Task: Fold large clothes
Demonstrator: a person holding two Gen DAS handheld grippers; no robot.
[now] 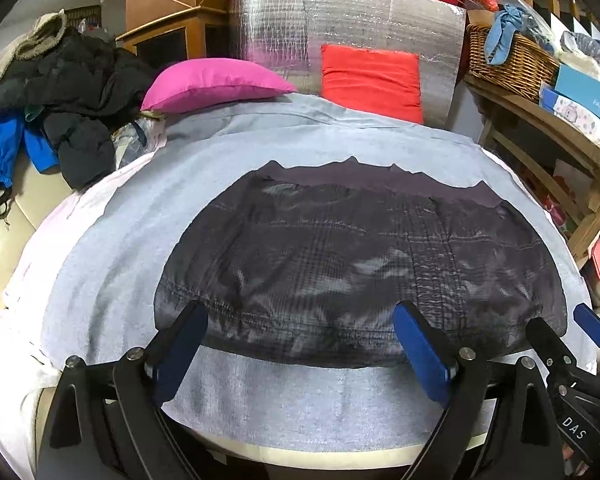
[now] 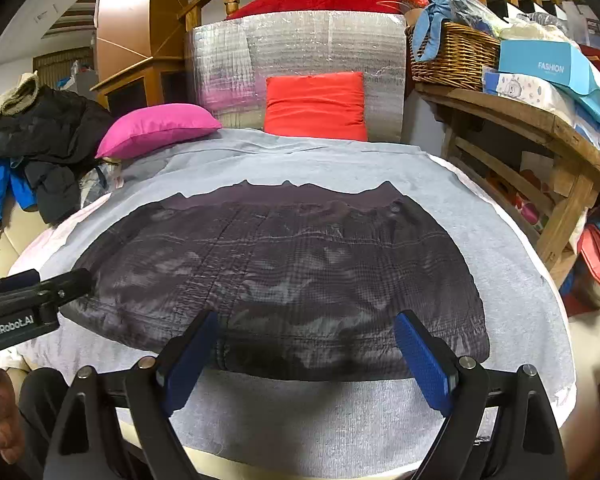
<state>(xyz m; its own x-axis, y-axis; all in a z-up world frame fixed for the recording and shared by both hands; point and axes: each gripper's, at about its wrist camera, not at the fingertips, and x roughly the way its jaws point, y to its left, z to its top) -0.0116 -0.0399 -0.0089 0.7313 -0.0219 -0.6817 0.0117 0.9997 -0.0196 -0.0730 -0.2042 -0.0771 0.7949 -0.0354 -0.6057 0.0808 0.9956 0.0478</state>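
Garment flat ahead of both grippers

Dark garment (image 1: 360, 264) spread flat on a grey cloth (image 1: 300, 412), folded edge lying just past the fingertips in both wrist views. Left gripper (image 1: 302, 344) spread wide, blue pads (image 1: 422, 348) apart over the near hem, nothing clamped between them. Right gripper (image 2: 306, 354) likewise wide, pads (image 2: 424, 360) flanking the garment's near edge (image 2: 300, 368), gripping nothing; touching or just above the fabric cannot be told. Seen from the left wrist, right gripper's fingers at the far right, beside the garment's corner. Seen from the right wrist, left gripper's black body at the left, with a hand (image 2: 4, 420) below it. Beyond the fingers, at the far end of the cloth: pink pillow (image 1: 216, 84) to the left, red cushion (image 1: 374, 80) straight ahead against a silver panel (image 1: 340, 20). Pile of dark clothes (image 1: 72, 92) off to the left; wicker basket (image 1: 508, 60) on a wooden shelf to the right.
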